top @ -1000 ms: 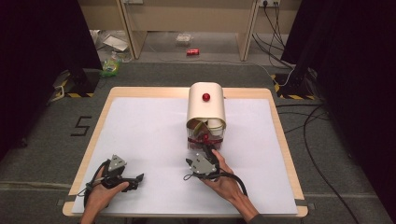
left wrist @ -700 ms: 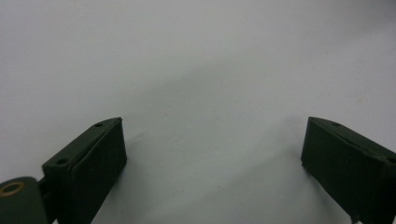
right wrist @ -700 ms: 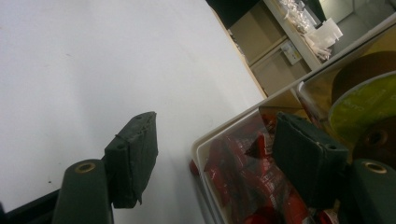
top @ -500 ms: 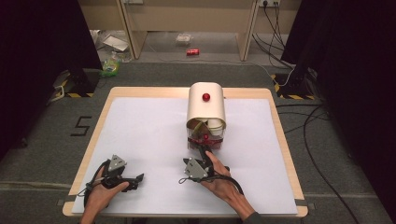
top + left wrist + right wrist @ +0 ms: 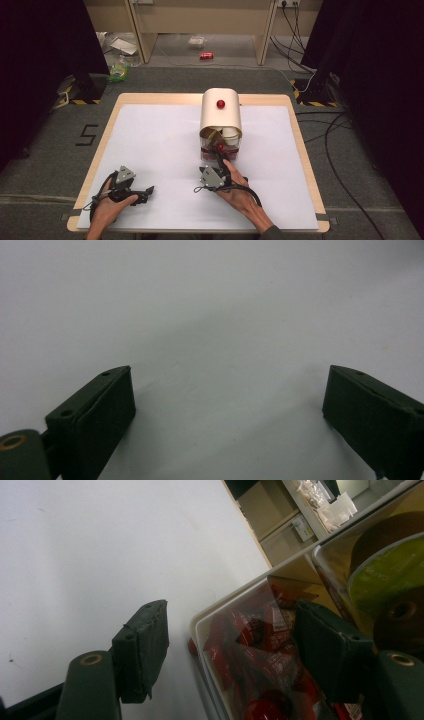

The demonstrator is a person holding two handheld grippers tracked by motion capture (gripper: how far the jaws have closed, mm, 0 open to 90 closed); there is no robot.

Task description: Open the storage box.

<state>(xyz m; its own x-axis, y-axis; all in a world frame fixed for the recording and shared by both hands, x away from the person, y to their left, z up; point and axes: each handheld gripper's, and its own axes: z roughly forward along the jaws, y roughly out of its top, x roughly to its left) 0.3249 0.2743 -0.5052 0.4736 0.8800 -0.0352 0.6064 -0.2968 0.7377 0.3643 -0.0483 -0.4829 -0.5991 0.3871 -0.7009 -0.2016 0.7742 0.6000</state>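
Note:
A cream roll-top box with a red knob stands at mid-table, right of centre. Its clear front compartment holds red packets and a green-labelled round thing. My right gripper lies on the table just before that compartment. In the right gripper view its jaws stand wide on either side of the compartment's cream rim and the left one is clear of it; the right gripper is open. My left gripper rests near the front left corner, and the left gripper is open over bare white sheet.
A white sheet covers the wooden table. On the floor beyond lie a red can, a green packet and cables to the right. A painted 5 marks the floor at the left.

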